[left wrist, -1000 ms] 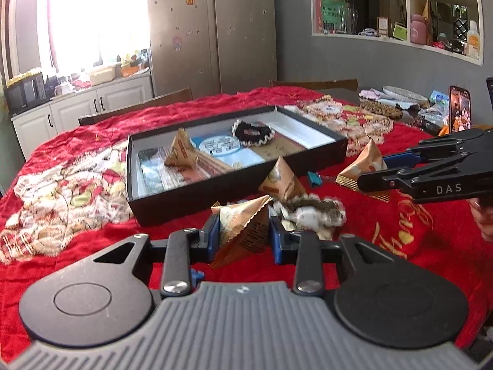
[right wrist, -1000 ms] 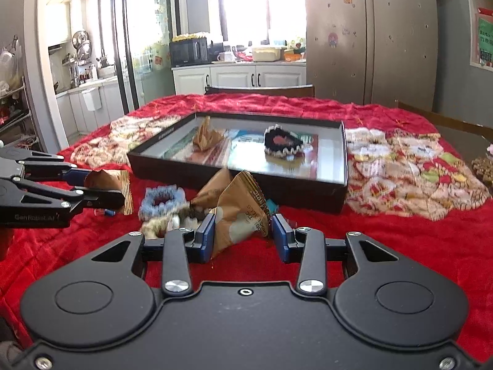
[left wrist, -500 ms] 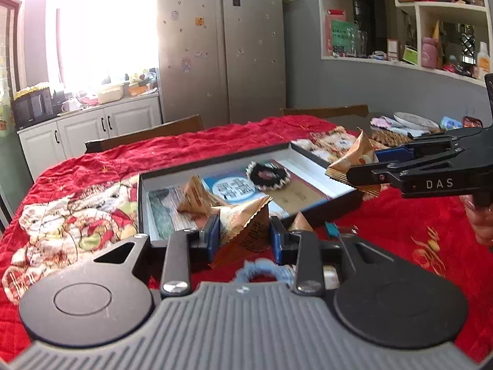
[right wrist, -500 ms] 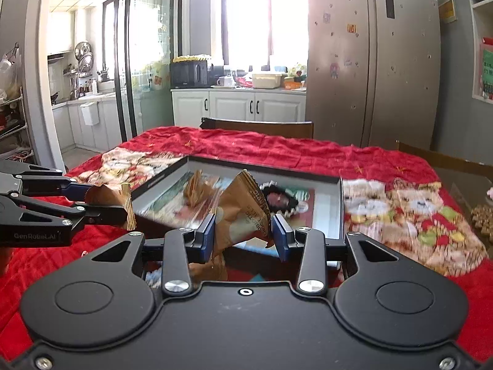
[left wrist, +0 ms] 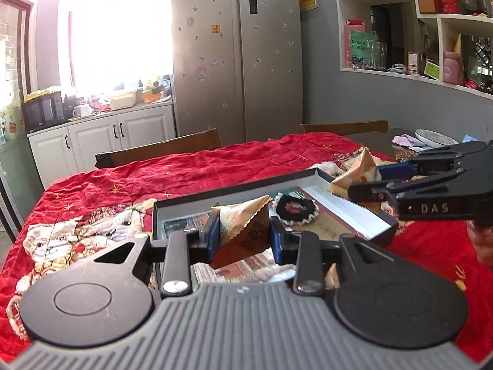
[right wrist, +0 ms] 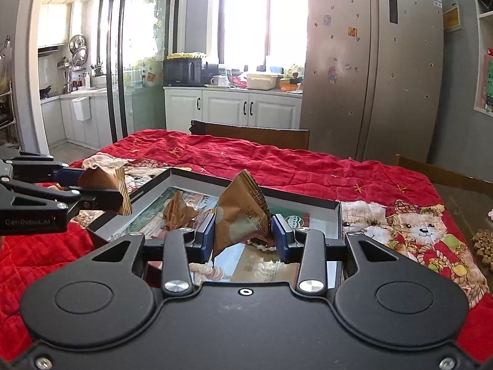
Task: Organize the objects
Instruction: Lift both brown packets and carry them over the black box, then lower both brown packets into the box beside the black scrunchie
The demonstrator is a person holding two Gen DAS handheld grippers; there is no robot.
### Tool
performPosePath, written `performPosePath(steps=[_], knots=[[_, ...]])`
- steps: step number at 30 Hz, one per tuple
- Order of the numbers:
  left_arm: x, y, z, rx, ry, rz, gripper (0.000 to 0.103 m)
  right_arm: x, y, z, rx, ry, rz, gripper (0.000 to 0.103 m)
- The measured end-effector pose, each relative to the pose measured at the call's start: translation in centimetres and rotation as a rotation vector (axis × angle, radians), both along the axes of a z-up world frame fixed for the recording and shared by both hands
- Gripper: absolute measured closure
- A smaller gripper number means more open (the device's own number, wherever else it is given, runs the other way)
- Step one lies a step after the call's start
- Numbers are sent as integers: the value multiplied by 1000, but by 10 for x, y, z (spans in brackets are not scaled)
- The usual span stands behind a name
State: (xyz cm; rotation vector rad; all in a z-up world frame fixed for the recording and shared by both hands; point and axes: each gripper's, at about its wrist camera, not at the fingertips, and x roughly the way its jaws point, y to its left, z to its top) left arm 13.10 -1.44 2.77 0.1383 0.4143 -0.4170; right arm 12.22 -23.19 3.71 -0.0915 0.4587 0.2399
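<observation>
My left gripper is shut on a tan pyramid snack packet and holds it above the near part of the black tray. My right gripper is shut on another tan snack packet over the tray. Each gripper shows in the other's view: the right one with its packet at the tray's right side, the left one with its packet at the tray's left corner. In the tray lie a third packet and a black scrunchie.
The tray sits on a table under a red cloth with a bear print. Wooden chairs stand at the far side. A fridge, kitchen cabinets and wall shelves are behind. A plate lies at the table's far right.
Both grippers have risen from the cloth with their packets and moved forward over the tray. The loose scrunchies and packet on the cloth have dropped out of view.
</observation>
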Motion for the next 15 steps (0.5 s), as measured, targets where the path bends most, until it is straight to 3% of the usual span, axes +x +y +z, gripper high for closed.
performPosePath(steps=[15], knots=[[56,0,-3,-30,36,79,66,72,-7,-6,81,35,-56,66]])
